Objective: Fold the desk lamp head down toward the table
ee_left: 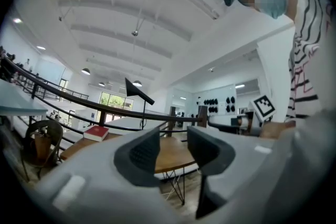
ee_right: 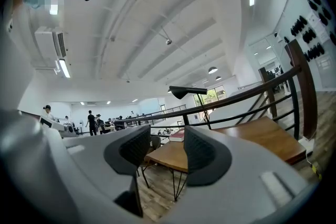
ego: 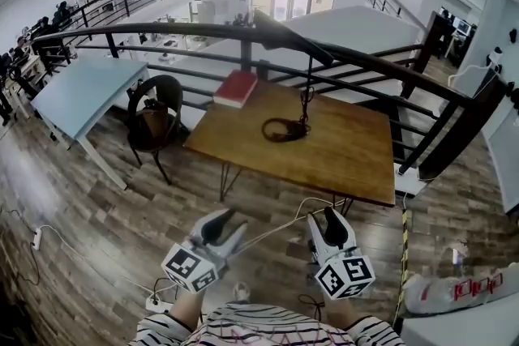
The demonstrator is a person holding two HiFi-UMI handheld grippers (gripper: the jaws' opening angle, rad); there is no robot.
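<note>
Currently both grippers hang over the floor on the near side, well short of the brown wooden table on hairpin legs (ego: 349, 158). The left gripper (ego: 227, 224) has its jaws a little apart and the right gripper (ego: 328, 224) has its jaws wider; nothing is between either pair.

The slim black desk lamp (ego: 306, 97) stands towards the table's far edge, near the railing and right of a red book (ego: 236, 87).
- Stem: thin, upright, rising from a dark ring-shaped base.
- Long flat lamp head (ego: 290, 35): long axis runs left to right and is tilted, with the free end raised at the left and the right end meeting the stem top.

Handling, my judgement:
- Light and rigid, probably with a stiff hinge at the stem top.
- The smooth finish may slip.
- The small base could slide or tip.

I would steady the stem low with one gripper and pinch the head across its flat faces near the free end.
</note>
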